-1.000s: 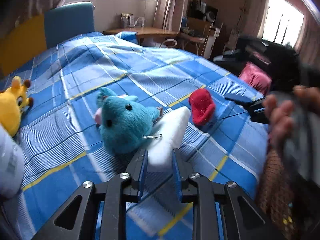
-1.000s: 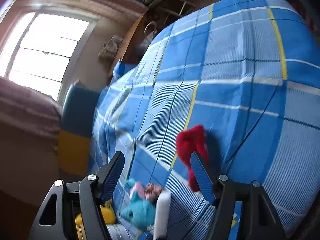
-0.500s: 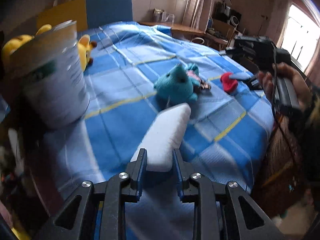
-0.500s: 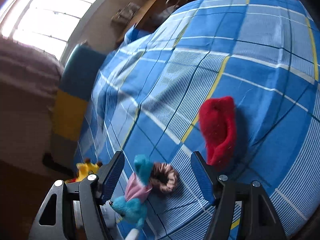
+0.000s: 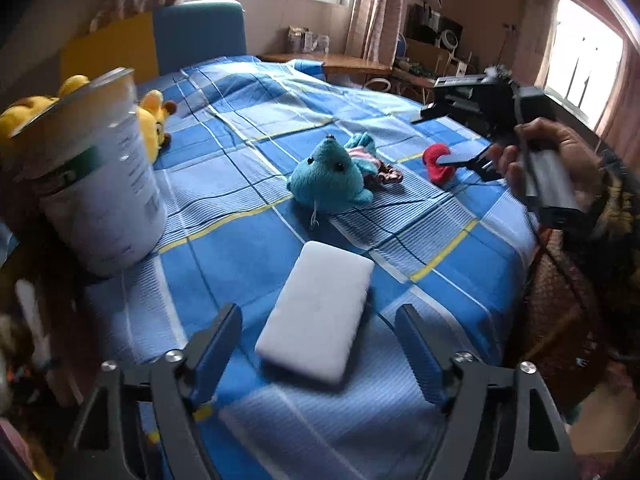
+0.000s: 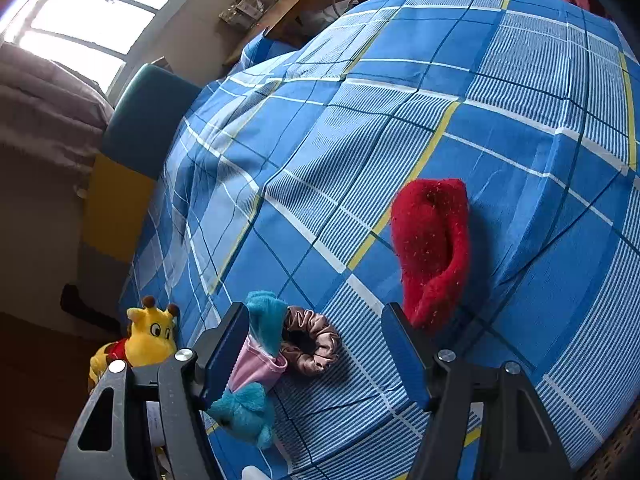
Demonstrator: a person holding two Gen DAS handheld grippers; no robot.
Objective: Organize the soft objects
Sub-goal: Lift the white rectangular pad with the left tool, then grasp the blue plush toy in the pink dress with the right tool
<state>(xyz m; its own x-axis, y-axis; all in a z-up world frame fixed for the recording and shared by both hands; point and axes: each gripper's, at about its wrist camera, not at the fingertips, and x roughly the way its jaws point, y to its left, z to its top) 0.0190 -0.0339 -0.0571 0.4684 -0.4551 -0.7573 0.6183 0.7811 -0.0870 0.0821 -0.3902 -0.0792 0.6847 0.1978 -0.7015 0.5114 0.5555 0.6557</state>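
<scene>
Left gripper [image 5: 318,344]: we see its jaws spread wide, having just been opening; the white foam pad [image 5: 318,312] lies flat between them, free of both pads.
White foam pad: on the blue plaid bedspread [image 5: 248,248], at 12 o'clock from the left gripper, its long side running toward 1 o'clock.
Right gripper [image 6: 316,344]: we hold it with jaws parted about halfway and nothing gripped; in the left view a hand [image 5: 560,160] carries it at 2 o'clock.
Red sock [image 6: 434,252]: crumpled on the bedspread at 1 o'clock from the right gripper, its lower end just beside the right finger [image 6: 404,356].
Brown scrunchie [image 6: 310,340]: on the bedspread between the right gripper's fingers, touching the teal plush toy [image 5: 330,178].
Teal plush toy: at 12 o'clock beyond the foam pad, well apart from it.
Yellow giraffe plush [image 6: 140,340]: at 9 o'clock in the right view, near the bed's edge.
White tin [image 5: 96,176]: upright at 10 o'clock in the left view, blurred.
</scene>
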